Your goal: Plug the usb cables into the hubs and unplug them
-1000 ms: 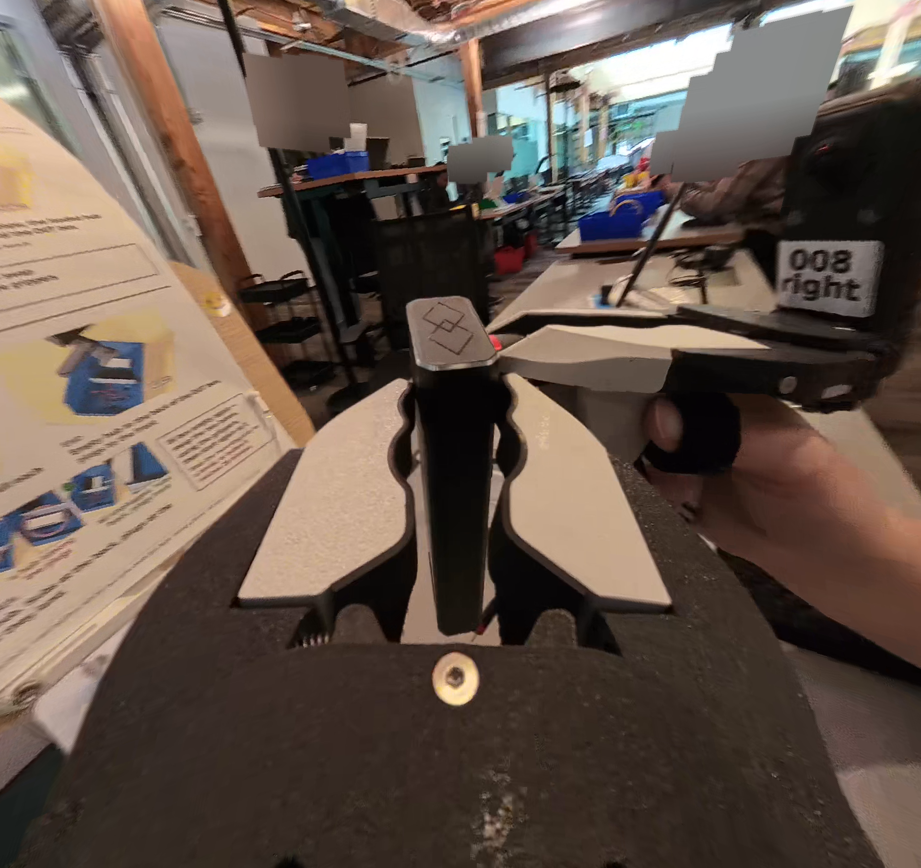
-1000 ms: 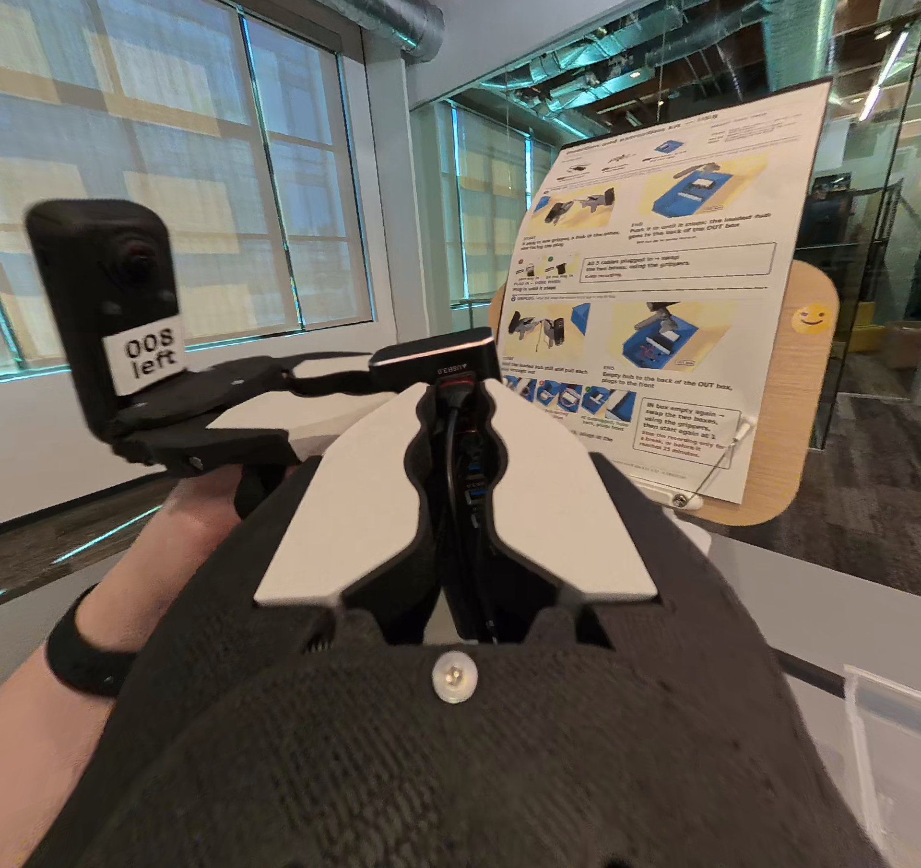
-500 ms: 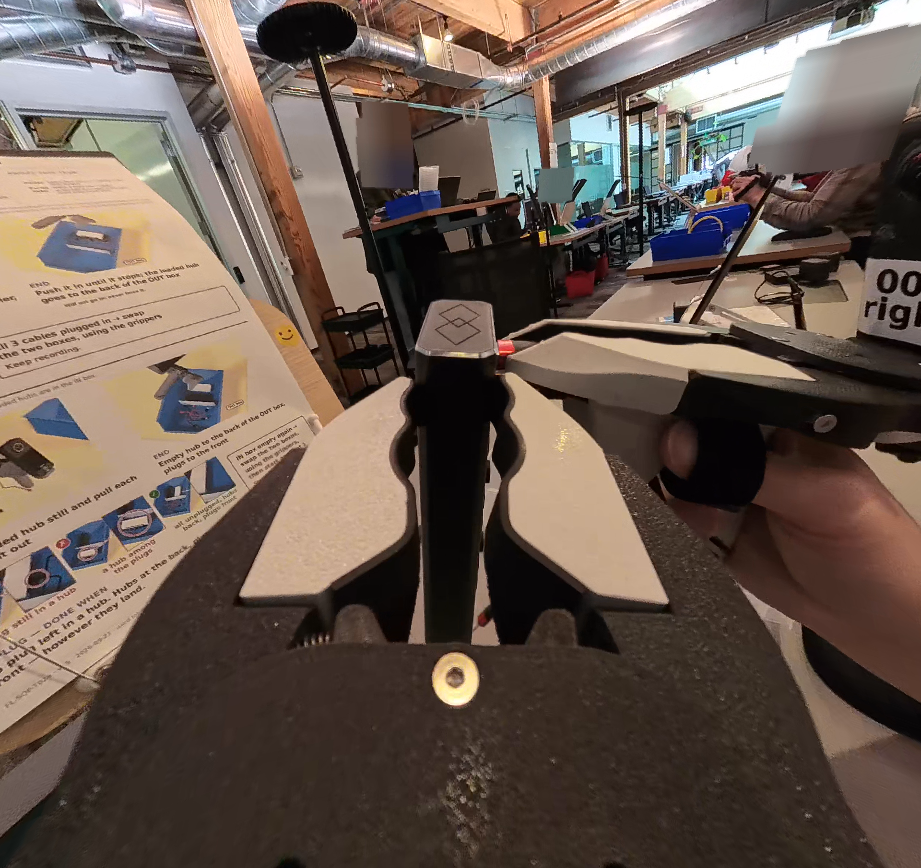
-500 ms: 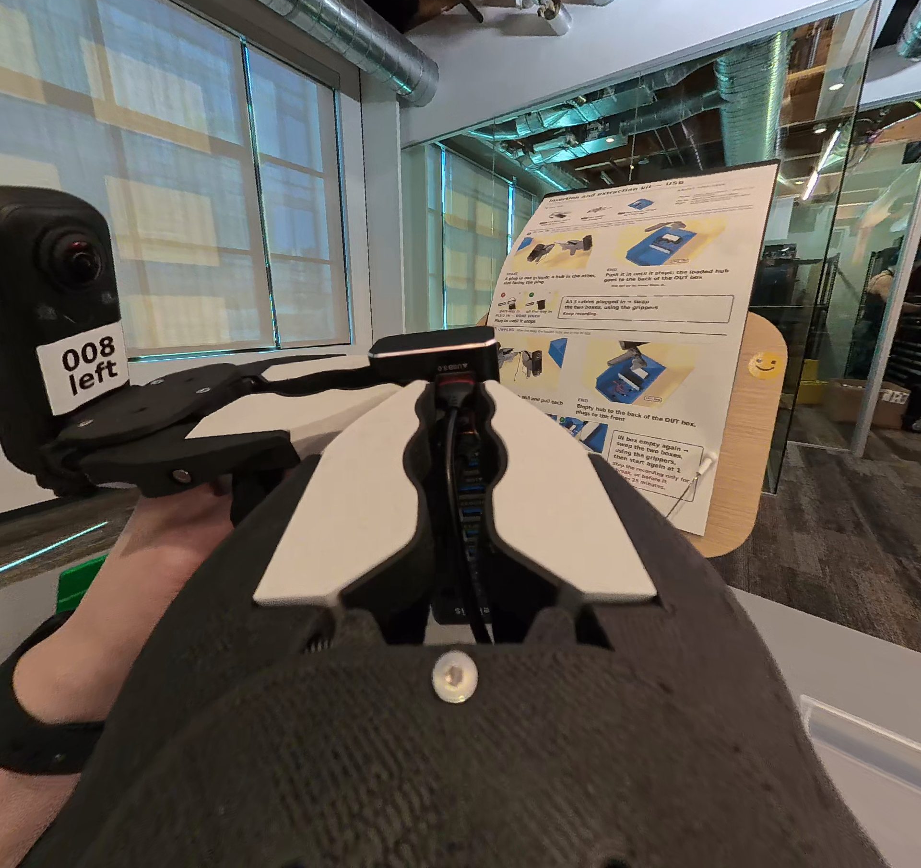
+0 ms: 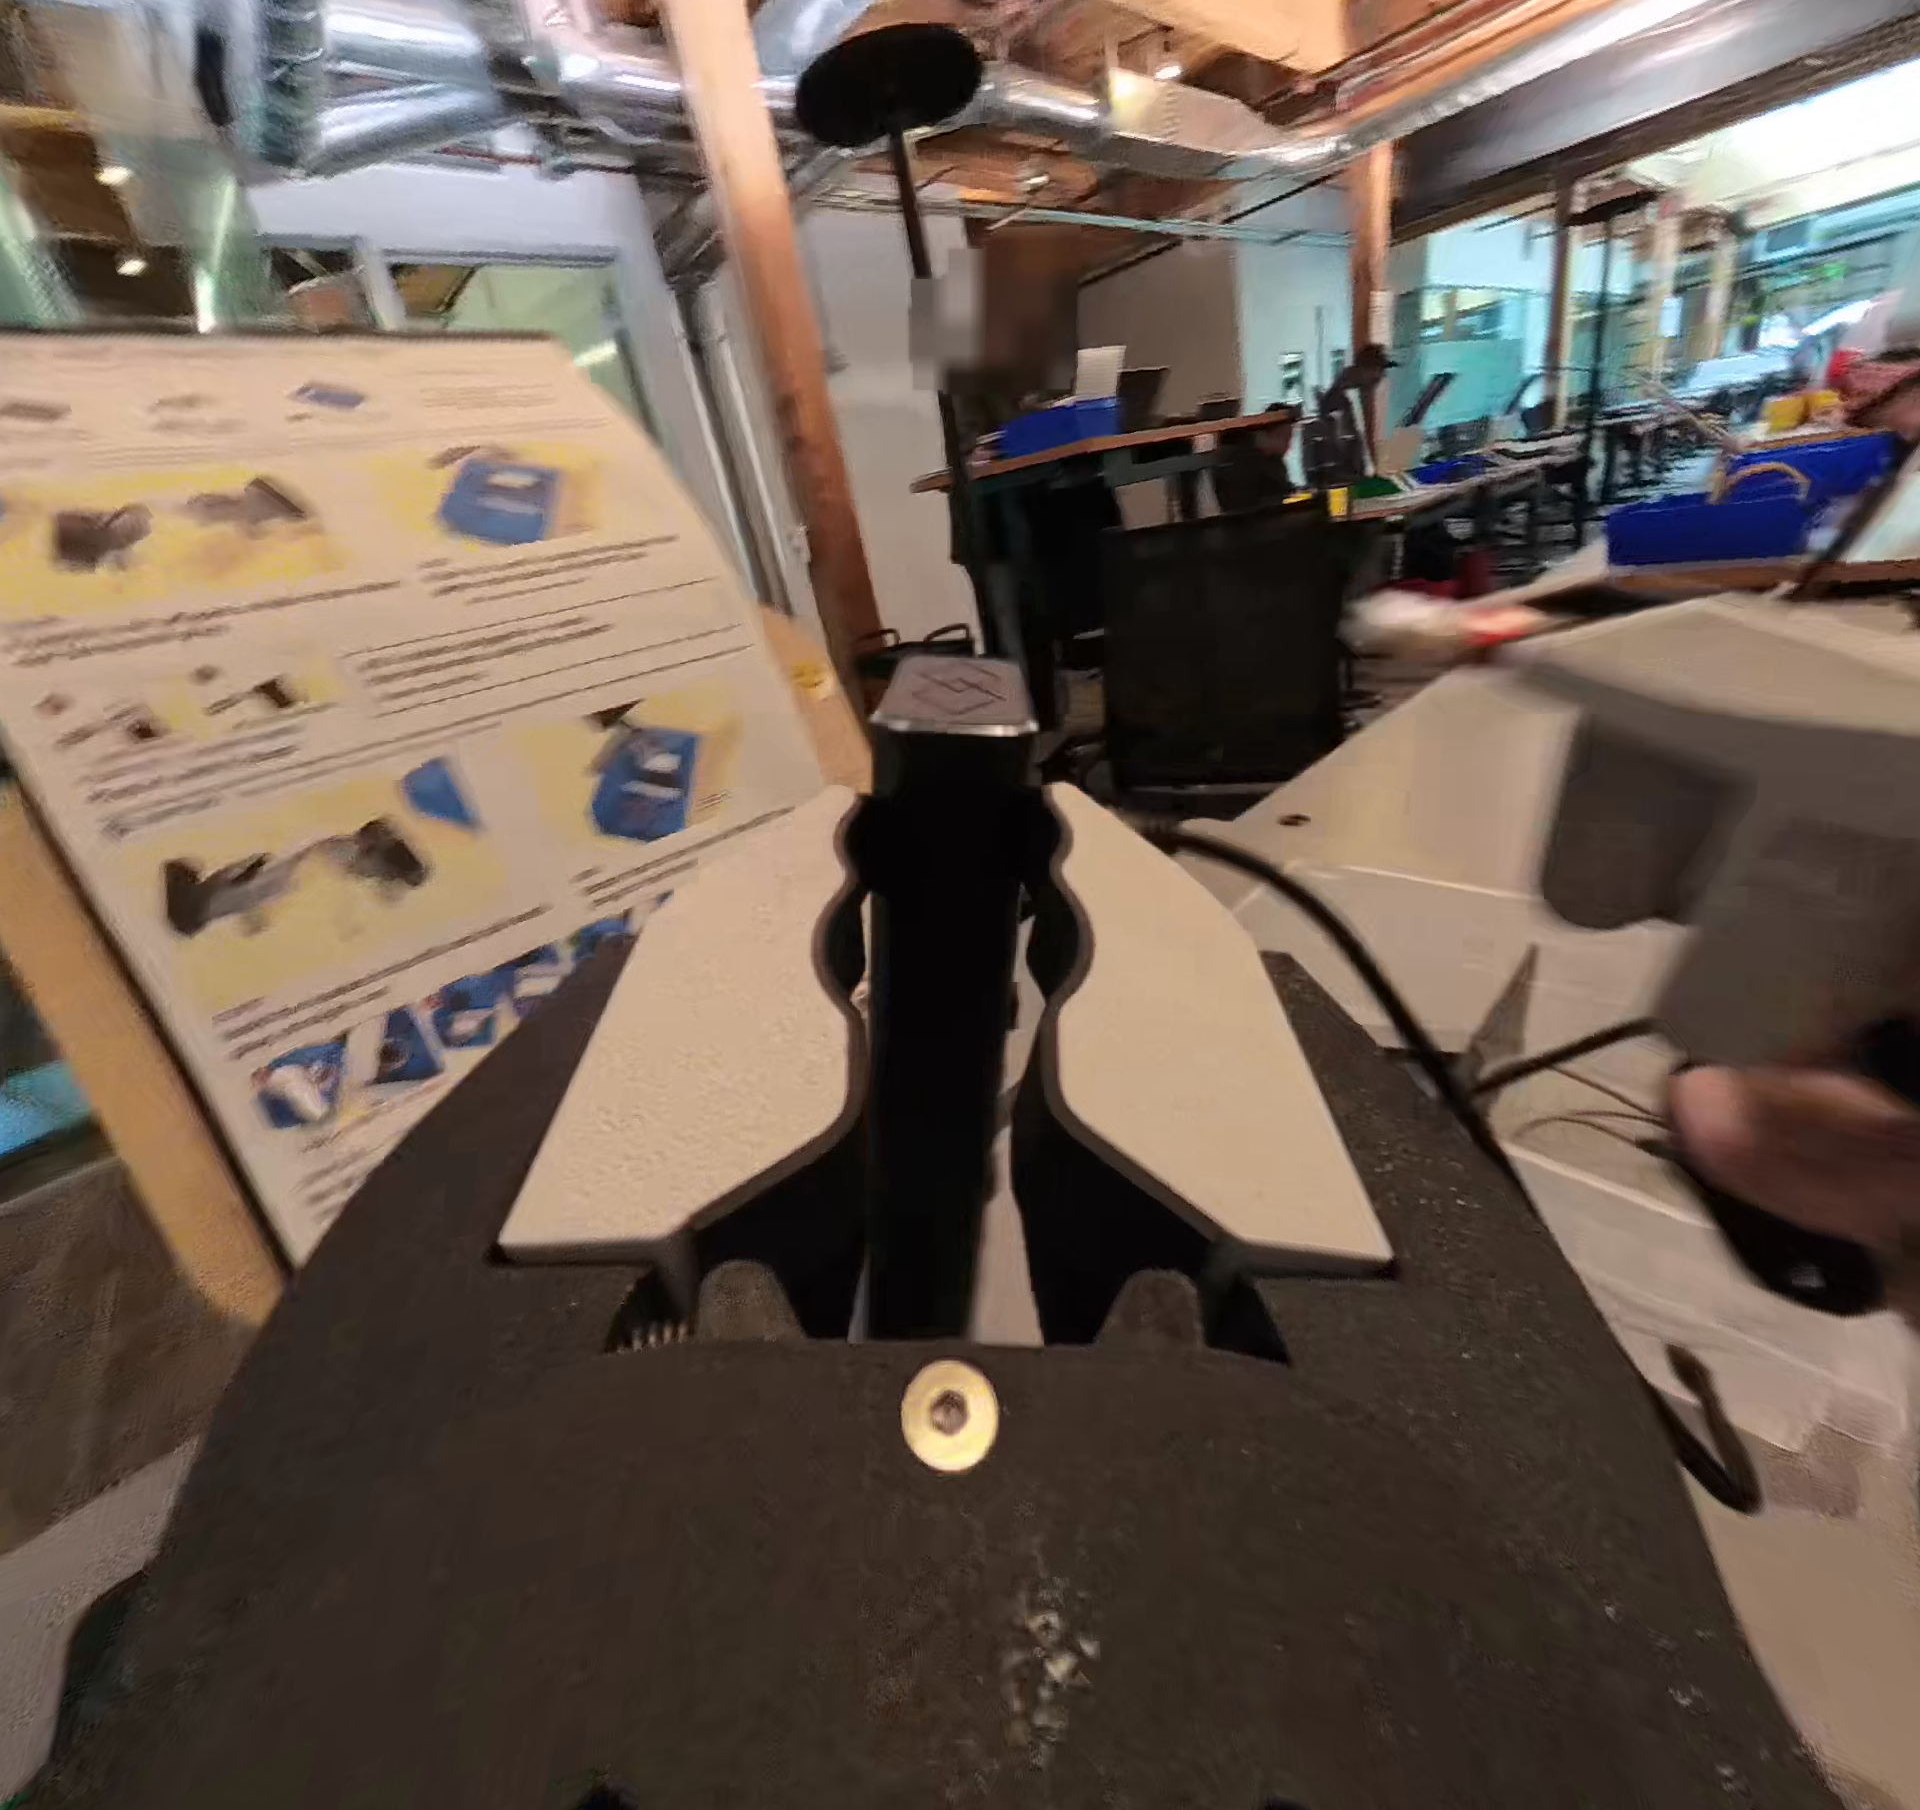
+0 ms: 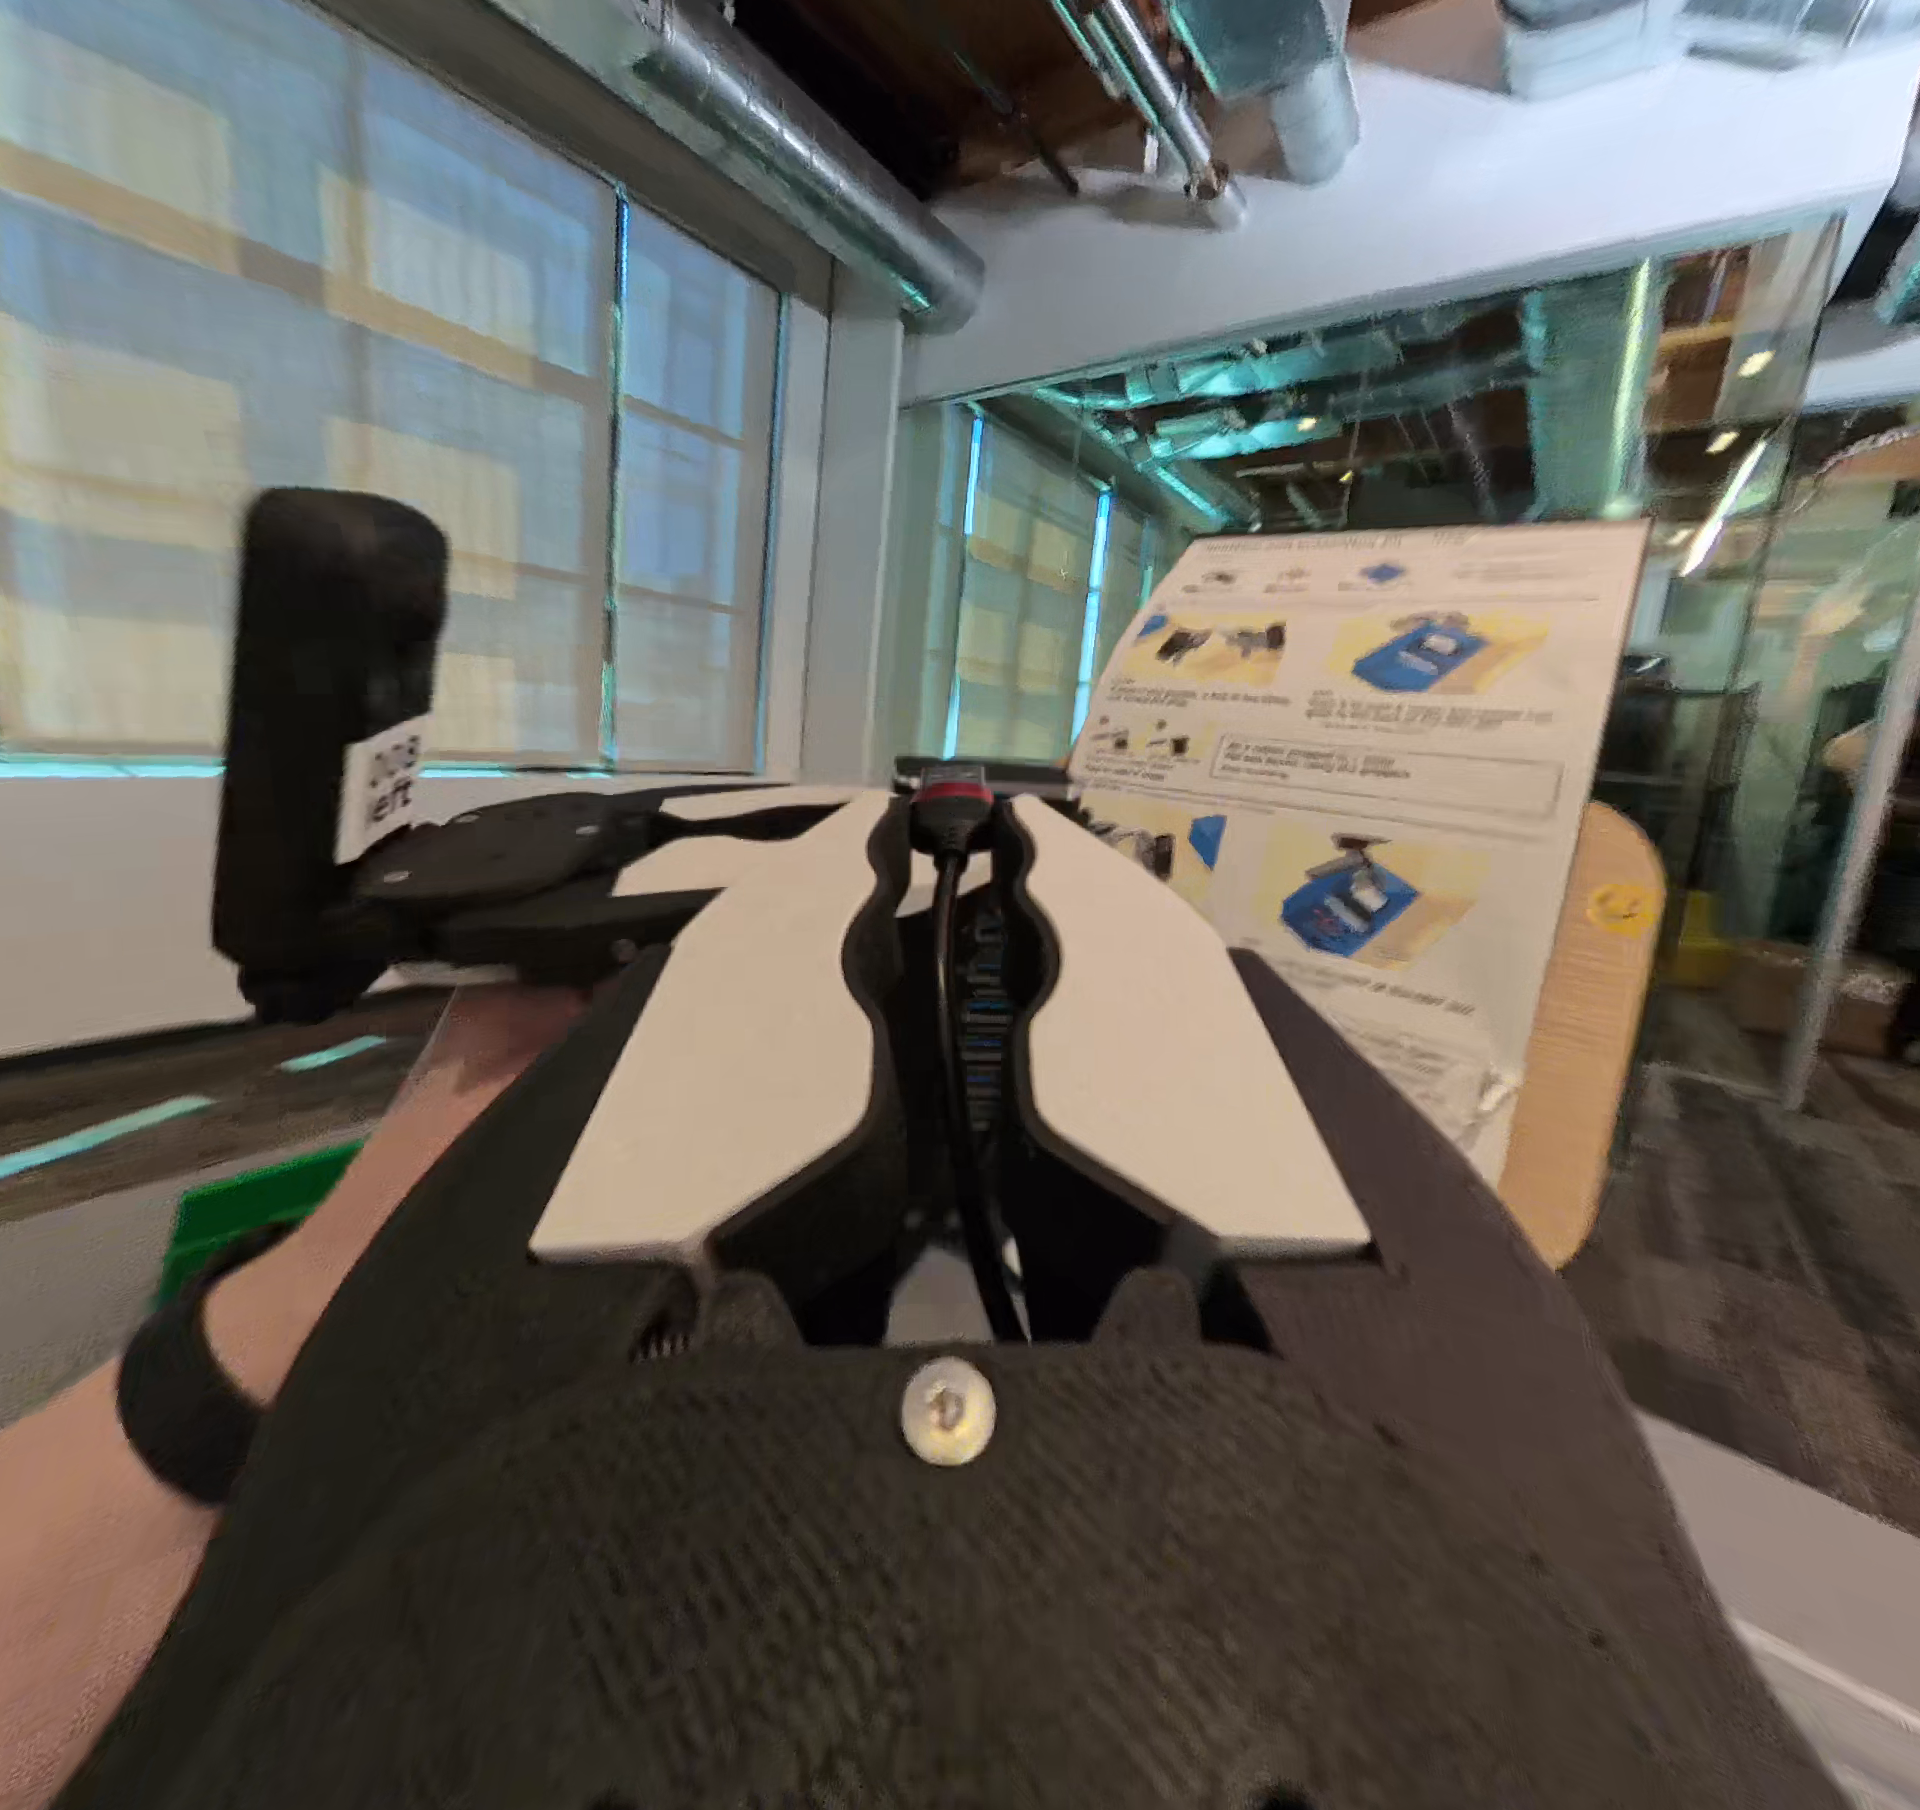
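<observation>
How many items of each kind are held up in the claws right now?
USB hub, black, clamped in the left claw: 1
USB cable, black with a red-banded plug, clamped in the right claw: 1
Claws: 2
Total: 4

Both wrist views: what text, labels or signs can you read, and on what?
I won't quote writing; its bearers:
White label on the black camera: short print.
Instruction poster: blurred, unreadable.
Hub end: diamond-shaped mark, no words.
Yellow smiley sticker on the wooden board.
</observation>
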